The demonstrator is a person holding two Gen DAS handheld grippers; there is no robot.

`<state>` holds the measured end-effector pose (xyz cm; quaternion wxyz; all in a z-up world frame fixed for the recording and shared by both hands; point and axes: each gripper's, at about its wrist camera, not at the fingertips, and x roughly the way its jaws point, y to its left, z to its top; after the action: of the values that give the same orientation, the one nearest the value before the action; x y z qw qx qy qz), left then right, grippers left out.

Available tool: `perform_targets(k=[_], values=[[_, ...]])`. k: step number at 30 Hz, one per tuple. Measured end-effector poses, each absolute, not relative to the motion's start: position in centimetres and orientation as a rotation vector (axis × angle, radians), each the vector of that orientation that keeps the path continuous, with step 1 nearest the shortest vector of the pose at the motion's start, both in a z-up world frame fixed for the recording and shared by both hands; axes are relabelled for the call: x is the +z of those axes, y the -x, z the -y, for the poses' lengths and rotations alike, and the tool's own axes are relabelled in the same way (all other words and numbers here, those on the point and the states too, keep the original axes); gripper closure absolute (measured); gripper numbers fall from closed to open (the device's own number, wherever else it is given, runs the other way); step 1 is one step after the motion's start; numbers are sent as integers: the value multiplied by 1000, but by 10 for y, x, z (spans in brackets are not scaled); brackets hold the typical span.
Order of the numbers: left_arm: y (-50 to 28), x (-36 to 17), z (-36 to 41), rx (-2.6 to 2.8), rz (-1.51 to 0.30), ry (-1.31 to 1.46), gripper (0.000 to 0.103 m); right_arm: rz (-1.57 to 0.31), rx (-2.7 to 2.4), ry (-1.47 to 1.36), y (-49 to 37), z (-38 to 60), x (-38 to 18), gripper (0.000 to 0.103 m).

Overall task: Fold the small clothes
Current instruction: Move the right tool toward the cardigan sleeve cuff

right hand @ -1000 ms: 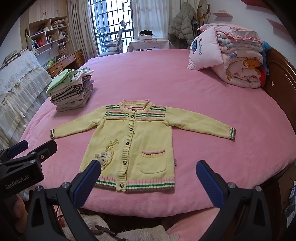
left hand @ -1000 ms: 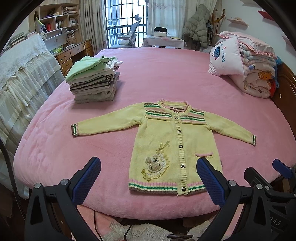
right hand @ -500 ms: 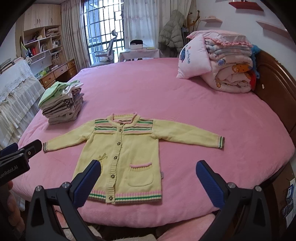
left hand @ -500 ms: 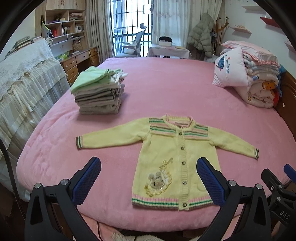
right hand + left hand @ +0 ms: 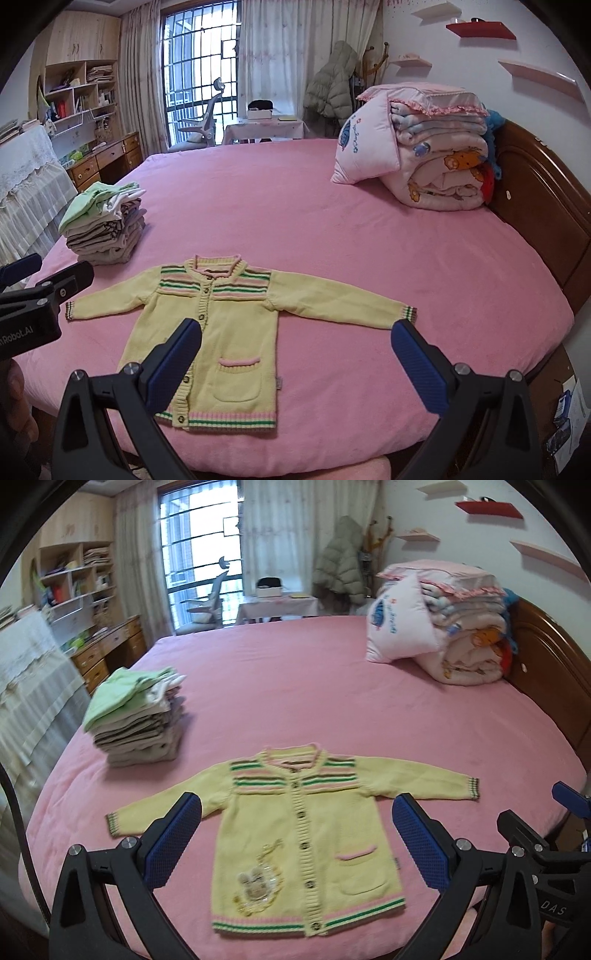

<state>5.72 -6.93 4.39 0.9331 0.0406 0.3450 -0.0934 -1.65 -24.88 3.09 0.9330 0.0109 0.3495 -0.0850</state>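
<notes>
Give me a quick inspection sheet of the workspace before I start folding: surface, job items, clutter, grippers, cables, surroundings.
Surface: pink bedspread, smooth around the garment.
Job's things: yellow knit cardigan lies flat, face up, buttoned, both sleeves spread out; stack of folded clothes behind it to the left, apart from it.
Clutter: pink pillow leaning on folded quilts by the wooden headboard.
Grippers: left gripper open, holding nothing; right gripper open, holding nothing; both above the near edge of the bed.
Cables: one dark cable at the left edge of the left wrist view.
Surroundings: barred window, office chair, bookshelf.
</notes>
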Motion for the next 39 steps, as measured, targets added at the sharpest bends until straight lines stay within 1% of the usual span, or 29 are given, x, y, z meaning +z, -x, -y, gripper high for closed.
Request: perform_targets(k=[5,10,12,14,19,21,24,26,28,30,33,35,36,37,38,39], values=[[-69,40,114,-249,-726,-114,0,-689,-224,-24,22,282,31,0],[-80,30,158,-344,-754,-127,0,-684,-266,-117,27,327,23,0],[-83,26,173,-391,-750,-129,0,-701,-255,-161,23,346,15,2],[-88,18,191,-414,-743,-154,0,-728,-279,-191,20,360,4,7],[-103,-16,217,-410,-749,-226,0,-830,-278,-289,4,394,-38,8],[-112,-37,227,-414,-773,-271,0,-862,-263,-333,-2,405,-58,11],[-126,-68,240,-430,-815,-302,0,-901,-261,-367,-9,416,-80,19],[-135,-85,244,-437,-850,-301,0,-932,-263,-396,-16,424,-97,26],[-148,-105,247,-443,-880,-287,1,-959,-272,-423,-26,433,-113,30],[-160,-120,249,-447,-898,-276,3,-976,-279,-436,-33,439,-125,30],[-179,-142,256,-441,-935,-262,8,-993,-286,-459,-45,450,-143,30],[-188,-152,262,-450,-959,-251,14,-996,-278,-487,-53,457,-153,30],[-194,-160,270,-461,-975,-252,19,-995,-277,-503,-57,461,-157,30],[-198,-166,275,-471,-983,-258,27,-996,-281,-512,-61,465,-161,30],[-201,-171,282,-482,-991,-264,37,-997,-287,-516,-65,468,-165,30],[-204,-177,290,-501,-1004,-266,43,-999,-296,-523,-68,472,-169,30]])
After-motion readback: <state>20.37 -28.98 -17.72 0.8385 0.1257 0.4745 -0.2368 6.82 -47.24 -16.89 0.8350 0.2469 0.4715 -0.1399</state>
